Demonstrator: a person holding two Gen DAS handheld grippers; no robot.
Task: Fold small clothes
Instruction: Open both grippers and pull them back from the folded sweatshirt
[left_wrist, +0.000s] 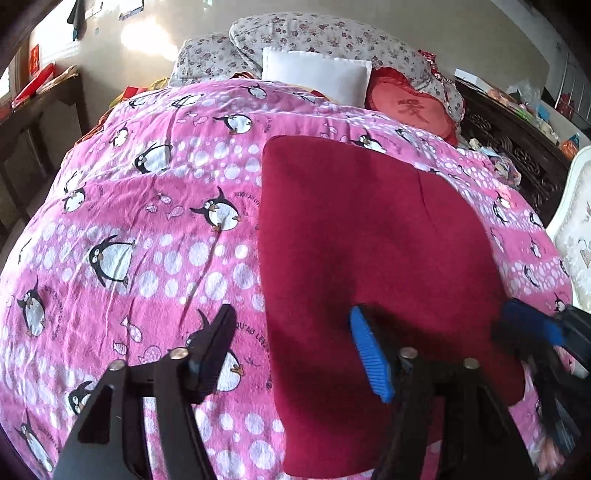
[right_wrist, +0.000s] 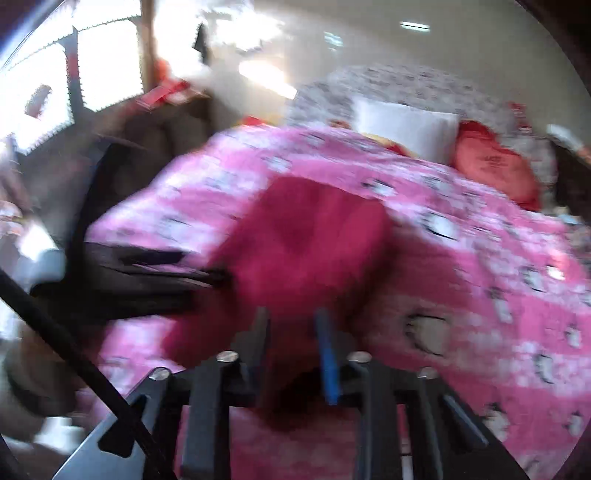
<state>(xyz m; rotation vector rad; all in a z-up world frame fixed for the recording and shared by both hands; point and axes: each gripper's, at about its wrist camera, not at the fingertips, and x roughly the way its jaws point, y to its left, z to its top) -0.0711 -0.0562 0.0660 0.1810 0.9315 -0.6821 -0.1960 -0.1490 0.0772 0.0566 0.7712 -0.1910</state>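
A dark red garment (left_wrist: 351, 266) lies flat on the pink penguin bedspread (left_wrist: 147, 229), folded into a long panel. My left gripper (left_wrist: 291, 350) is open above its near left edge, one finger over the bedspread, the blue-padded finger over the cloth. The right gripper (left_wrist: 532, 328) shows at the cloth's right edge. The right wrist view is blurred: my right gripper (right_wrist: 293, 350) has its jaws close together around a raised fold of the red garment (right_wrist: 306, 236). The left gripper (right_wrist: 147, 266) appears at the left there.
Floral pillows (left_wrist: 314, 40), a white cushion (left_wrist: 317, 74) and a red heart cushion (left_wrist: 410, 107) lie at the bed's head. A dark carved headboard (left_wrist: 517, 147) and a white chair (left_wrist: 576, 229) stand on the right. A dark desk (left_wrist: 37, 103) stands on the left.
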